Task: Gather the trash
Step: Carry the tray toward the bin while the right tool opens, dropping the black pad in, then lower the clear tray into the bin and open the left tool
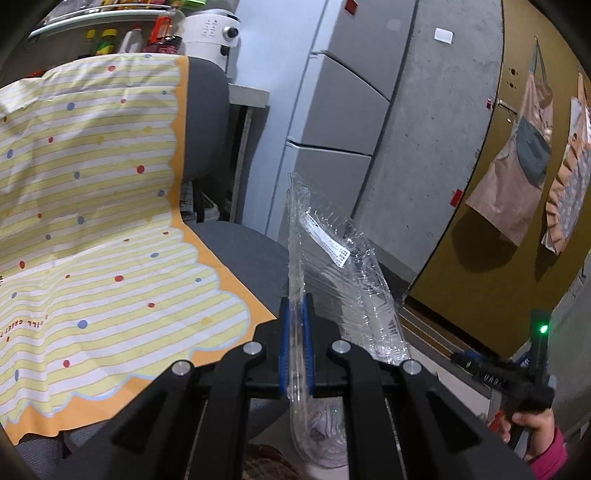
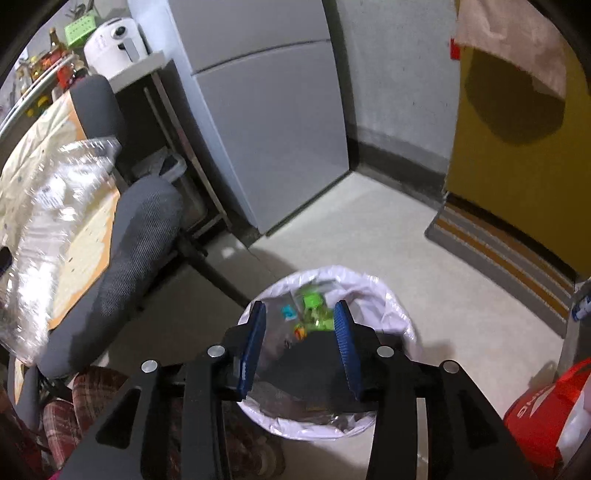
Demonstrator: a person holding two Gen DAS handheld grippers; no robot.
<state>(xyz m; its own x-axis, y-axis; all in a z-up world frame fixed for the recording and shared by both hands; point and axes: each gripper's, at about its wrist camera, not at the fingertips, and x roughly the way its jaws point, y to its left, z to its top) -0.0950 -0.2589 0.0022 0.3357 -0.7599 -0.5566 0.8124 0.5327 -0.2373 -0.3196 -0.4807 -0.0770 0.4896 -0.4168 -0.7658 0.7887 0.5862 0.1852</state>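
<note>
My left gripper (image 1: 296,314) is shut on a clear plastic clamshell container (image 1: 340,273) with a white label, held in the air beside a grey office chair (image 1: 236,258). The container also shows at the left of the right wrist view (image 2: 55,206). My right gripper (image 2: 300,317) is open and empty, directly above a trash bin with a white liner (image 2: 391,306). Green and other coloured wrappers (image 2: 314,306) lie inside the bin. The right gripper also shows at the lower right of the left wrist view (image 1: 517,373), held by a hand in a pink sleeve.
A yellow striped dotted cloth (image 1: 92,221) drapes the chair. A grey fridge (image 2: 273,122) stands behind, a white appliance (image 1: 214,33) on a shelf. A yellow door (image 2: 517,166) with a striped mat (image 2: 498,258) is at right. A red bag (image 2: 543,410) lies on the floor.
</note>
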